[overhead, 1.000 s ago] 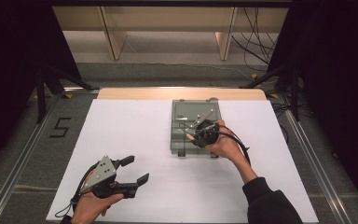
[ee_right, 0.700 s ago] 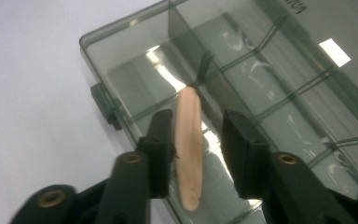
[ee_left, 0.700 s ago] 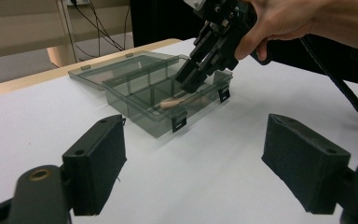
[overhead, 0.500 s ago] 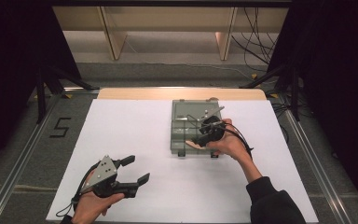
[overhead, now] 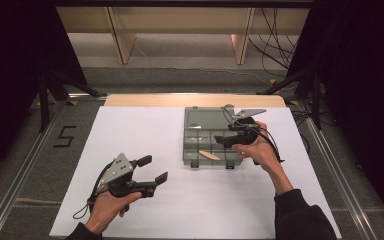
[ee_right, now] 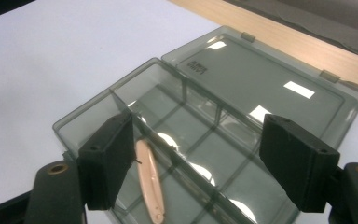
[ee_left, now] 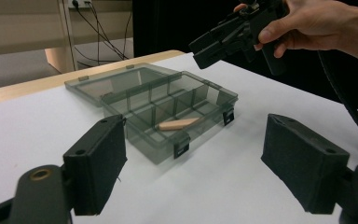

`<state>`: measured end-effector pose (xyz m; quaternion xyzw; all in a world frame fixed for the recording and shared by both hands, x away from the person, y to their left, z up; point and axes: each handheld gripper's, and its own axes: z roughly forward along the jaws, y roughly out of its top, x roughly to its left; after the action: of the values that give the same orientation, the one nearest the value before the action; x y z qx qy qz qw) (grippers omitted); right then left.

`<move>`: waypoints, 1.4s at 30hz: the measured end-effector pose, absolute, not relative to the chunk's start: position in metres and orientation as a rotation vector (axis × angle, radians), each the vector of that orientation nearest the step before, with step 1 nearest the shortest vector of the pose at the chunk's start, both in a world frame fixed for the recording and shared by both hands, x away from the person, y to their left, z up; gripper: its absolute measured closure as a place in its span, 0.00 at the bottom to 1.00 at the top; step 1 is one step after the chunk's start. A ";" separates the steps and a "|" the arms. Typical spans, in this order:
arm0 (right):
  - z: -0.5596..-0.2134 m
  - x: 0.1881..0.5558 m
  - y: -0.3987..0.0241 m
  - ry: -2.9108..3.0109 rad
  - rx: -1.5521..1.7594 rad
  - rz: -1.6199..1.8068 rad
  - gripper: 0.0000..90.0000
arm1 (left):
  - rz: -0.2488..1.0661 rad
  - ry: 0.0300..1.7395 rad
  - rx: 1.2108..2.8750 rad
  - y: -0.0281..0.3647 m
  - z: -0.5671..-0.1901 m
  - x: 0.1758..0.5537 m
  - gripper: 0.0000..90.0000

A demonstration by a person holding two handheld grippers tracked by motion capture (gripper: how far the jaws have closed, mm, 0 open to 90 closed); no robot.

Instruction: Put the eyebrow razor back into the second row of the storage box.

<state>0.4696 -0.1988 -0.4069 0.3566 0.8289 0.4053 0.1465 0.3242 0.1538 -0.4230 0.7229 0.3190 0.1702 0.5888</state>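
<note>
Smoke-grey translucent plastic organiser box [overhead: 207,140], lid laid flat open behind it, sits on the white table sheet [overhead: 130,130], right of centre. One slim peach-coloured stick [overhead: 209,155], flat with tapered ends, lies alone in a front compartment near the box's middle.

Right gripper view: looks down into the box; thin dividers, glossy floor with light reflections, embossed mark on the lid, two small hinge tabs at the lid's far edge. The stick lies just beside the left jaw pad, lower than it, not touched.

Left gripper view: low side angle; two black latch clips on the box's front wall, the stick resting flat on the compartment floor. Right gripper [ee_left: 214,44] hangs above the box's far end, held by the person's right hand [ee_left: 307,23].

High view: left gripper [overhead: 150,169] above bare sheet, well apart from the box; right gripper [overhead: 225,136] over the box's right half.

Count: one box, one stick, two grippers.

Jaws: left spread wide, nothing between. Right have just been opening, now wide apart, holding nothing.
</note>
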 end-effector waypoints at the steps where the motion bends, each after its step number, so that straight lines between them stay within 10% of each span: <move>1: -0.407 0.471 -0.200 2.380 1.016 1.177 0.29 | 0.396 0.743 1.692 0.150 -0.422 0.329 0.23; 42: -0.421 0.496 -0.254 2.195 1.292 1.280 0.25 | 0.285 0.993 1.977 0.082 -0.445 0.448 0.49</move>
<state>0.4957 -0.2543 -0.4210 0.4483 0.7619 0.4444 0.1449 0.4476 0.0819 -0.4454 0.7960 0.3998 0.1148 0.4396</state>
